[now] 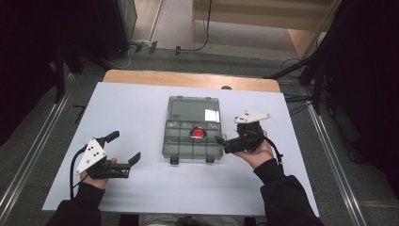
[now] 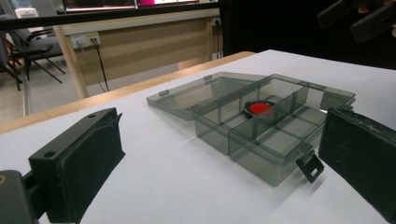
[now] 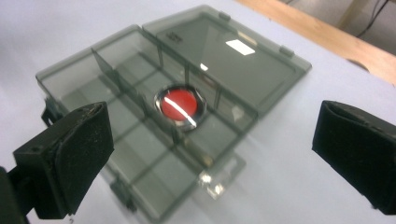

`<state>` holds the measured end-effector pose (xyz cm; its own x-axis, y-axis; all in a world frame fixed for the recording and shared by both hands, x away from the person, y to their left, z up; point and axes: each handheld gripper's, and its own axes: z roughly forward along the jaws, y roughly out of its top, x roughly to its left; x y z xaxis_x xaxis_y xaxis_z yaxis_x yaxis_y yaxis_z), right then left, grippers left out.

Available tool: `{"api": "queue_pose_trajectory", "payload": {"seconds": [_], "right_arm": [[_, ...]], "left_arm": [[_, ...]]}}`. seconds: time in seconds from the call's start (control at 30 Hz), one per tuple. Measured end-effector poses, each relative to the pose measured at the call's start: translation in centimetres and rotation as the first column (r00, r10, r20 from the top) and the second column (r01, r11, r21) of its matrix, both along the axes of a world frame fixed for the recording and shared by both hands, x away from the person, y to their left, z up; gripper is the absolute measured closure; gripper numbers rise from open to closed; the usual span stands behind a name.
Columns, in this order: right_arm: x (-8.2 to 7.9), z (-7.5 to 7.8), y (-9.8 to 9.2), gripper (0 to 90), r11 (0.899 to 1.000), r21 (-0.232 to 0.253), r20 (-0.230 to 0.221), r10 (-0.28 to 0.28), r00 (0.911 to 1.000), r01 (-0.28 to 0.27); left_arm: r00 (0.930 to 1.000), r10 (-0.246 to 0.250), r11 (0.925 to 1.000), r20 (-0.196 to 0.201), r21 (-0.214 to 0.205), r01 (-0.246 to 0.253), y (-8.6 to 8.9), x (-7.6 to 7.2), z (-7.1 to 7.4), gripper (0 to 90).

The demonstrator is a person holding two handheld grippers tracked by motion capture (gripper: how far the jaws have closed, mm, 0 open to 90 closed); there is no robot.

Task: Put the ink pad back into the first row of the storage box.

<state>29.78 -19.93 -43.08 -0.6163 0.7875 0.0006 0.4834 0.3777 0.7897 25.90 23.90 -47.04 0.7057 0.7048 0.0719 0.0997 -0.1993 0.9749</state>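
high view, box: I see a smoky clear compartment box [image 1: 193, 136] mid-bench, lid [image 1: 194, 109] flipped open flat toward the far edge
high view, red piece: round red thing [image 1: 198, 133] sits in a middle compartment of the box, right of centre
high view, bench: white sheet over a wooden bench [image 1: 141, 117]
high view, left tongs: my left tongs [image 1: 124, 148] sit low-left, well apart from the box, jaws spread, nothing between them
high view, right tongs: my right tongs [image 1: 220, 140] sit just beside the box's right edge, tips pointing at it; spread I can't judge from here
left gripper view, tongs: both black jaws wide apart, holding nothing
left gripper view, box: box [image 2: 275, 135] ahead between the jaws, not touched; red piece [image 2: 259, 108] in a compartment near the hinge side; latch tab [image 2: 309, 166] hangs off the near wall
right gripper view, tongs: jaws spread wide, holding nothing
right gripper view, box: box [image 3: 140, 126] below, red piece [image 3: 180, 104] with shiny rim in a central compartment; lid [image 3: 224, 60] lies flat on the bench
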Motion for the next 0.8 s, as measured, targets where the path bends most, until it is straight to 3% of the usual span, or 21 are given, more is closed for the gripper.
{"api": "queue_pose_trajectory", "payload": {"seconds": [0.17, 0.33, 0.43, 0.8], "right_arm": [[-2.0, -0.1, -1.4, 0.0, 0.999, 0.013, 0.022, -0.031, 0.9993, 0.031], [-3.4, -0.3, -2.5, 0.0, 0.998, 0.034, 0.012, -0.057, 0.9983, 0.057], [-4.1, -0.6, -3.2, 0.0, 0.994, 0.079, 0.013, -0.076, 0.9970, 0.075], [-6.5, -2.0, -5.8, 0.0, 0.979, 0.133, 0.037, -0.159, 0.9866, 0.153]], "left_arm": [[1.0000, 0.000, 1.0000, 0.000, 0.003, 0.000, 0.0, -0.2, 0.1, 0.0], [1.0000, -0.002, 0.9995, 0.004, 0.032, 0.002, -0.3, -0.2, 0.0, 0.0], [0.9999, -0.008, 0.9994, 0.006, 0.033, 0.008, -0.4, -0.2, -0.1, 0.0], [0.9997, -0.020, 0.9989, -0.015, 0.043, 0.020, -0.5, -0.1, -0.2, 0.0]]}}
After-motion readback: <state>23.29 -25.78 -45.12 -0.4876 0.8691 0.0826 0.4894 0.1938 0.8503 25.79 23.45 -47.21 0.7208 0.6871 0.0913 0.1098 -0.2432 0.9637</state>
